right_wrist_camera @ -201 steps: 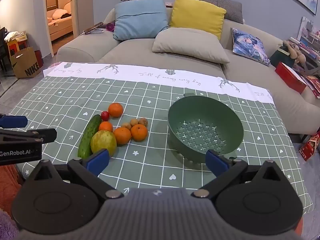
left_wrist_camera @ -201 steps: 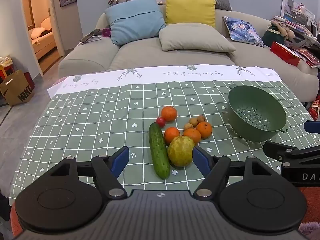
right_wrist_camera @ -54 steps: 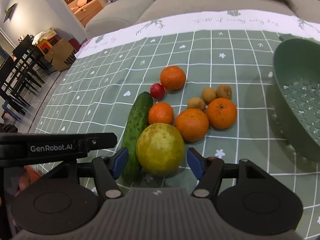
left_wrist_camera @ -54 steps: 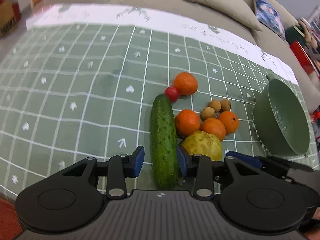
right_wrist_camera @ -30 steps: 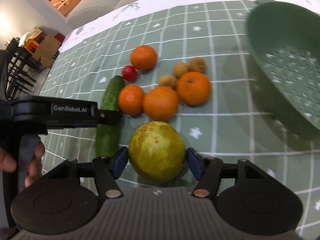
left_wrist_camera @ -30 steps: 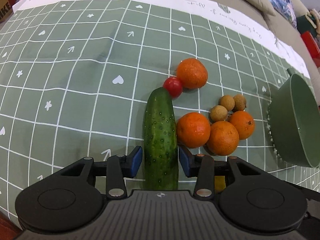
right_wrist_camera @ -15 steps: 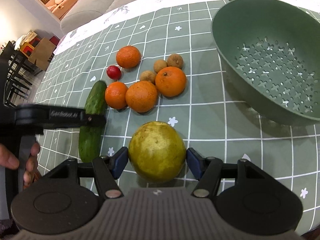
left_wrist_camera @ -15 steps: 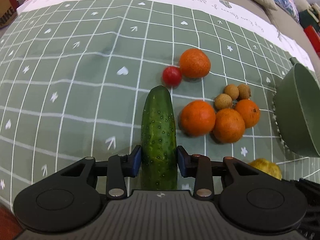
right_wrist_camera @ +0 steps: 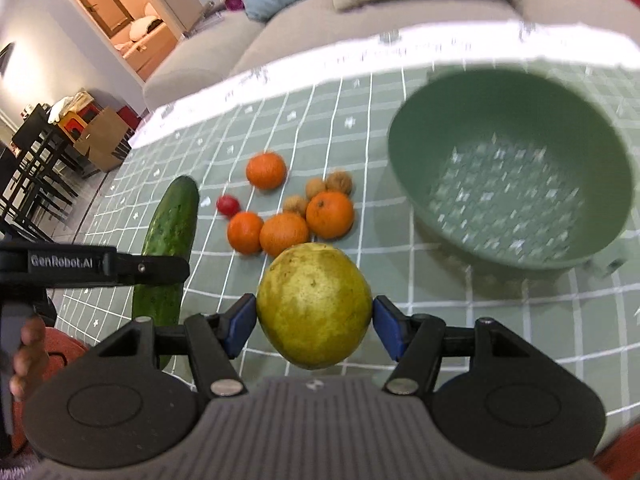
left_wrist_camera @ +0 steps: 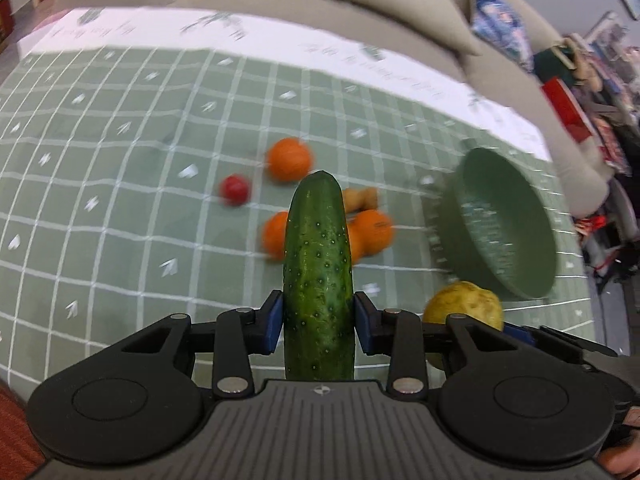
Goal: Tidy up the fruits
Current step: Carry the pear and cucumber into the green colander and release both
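Observation:
My left gripper [left_wrist_camera: 318, 323] is shut on a green cucumber [left_wrist_camera: 318, 264] and holds it lifted above the green checked cloth; the cucumber also shows in the right wrist view [right_wrist_camera: 170, 236]. My right gripper [right_wrist_camera: 314, 322] is shut on a yellow-green round fruit [right_wrist_camera: 314, 304], held above the cloth; the fruit also shows in the left wrist view [left_wrist_camera: 464, 308]. The green colander [right_wrist_camera: 512, 168] stands empty to the right and also shows in the left wrist view [left_wrist_camera: 504, 220]. Several oranges [right_wrist_camera: 330, 214], a small red fruit [right_wrist_camera: 227, 205] and three brown longans [right_wrist_camera: 339, 182] lie on the cloth.
A beige sofa [right_wrist_camera: 280, 28] with cushions stands behind the table. A doorway, dark chairs and a paper bag [right_wrist_camera: 100, 140] are at the left. Red boxes and clutter [left_wrist_camera: 568, 112] lie beyond the table's right side.
Both grippers have risen off the cloth with their loads. The cucumber now hangs in front of the oranges, and the round fruit has moved closer to the colander.

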The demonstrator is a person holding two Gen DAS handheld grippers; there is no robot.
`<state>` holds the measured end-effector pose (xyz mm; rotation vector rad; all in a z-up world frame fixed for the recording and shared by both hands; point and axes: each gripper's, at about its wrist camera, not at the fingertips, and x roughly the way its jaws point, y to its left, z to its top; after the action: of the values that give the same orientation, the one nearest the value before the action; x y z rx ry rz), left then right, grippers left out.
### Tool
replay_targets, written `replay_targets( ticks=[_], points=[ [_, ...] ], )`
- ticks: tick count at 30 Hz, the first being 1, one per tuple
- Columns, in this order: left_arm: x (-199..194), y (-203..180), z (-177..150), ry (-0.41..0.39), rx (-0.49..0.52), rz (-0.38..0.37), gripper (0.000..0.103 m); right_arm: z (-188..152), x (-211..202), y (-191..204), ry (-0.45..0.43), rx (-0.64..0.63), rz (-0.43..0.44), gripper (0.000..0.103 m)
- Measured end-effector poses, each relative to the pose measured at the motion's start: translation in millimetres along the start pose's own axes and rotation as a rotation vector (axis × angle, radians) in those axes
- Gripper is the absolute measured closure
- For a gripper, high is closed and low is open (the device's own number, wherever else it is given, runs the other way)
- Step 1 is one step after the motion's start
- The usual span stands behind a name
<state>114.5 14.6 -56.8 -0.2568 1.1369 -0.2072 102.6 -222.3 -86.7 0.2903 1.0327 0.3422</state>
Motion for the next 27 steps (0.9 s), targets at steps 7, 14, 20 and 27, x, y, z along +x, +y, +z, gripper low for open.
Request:
replay_targets(
  ticks=[7,14,20,27],
  points=[
    [-1,-54,21,-0.012,0.092,-0.078,0.062,17,-39,-16,-0.078,-0.099,-0.055,0.043],
    [15,-110,47,-0.015,0.171,-0.136,0.062,44,-50,-54,-0.100,-0.136,-0.141,0.043],
    [51,-149,71,0.012,0.209,-0.176,0.062,62,-29,-90,-0.051,-0.138,-0.187,0.043],
    [104,-168,83,0.132,0.198,-0.164,0.062,72,5,-110,0.026,-0.198,-0.206,0.043]
  ],
)
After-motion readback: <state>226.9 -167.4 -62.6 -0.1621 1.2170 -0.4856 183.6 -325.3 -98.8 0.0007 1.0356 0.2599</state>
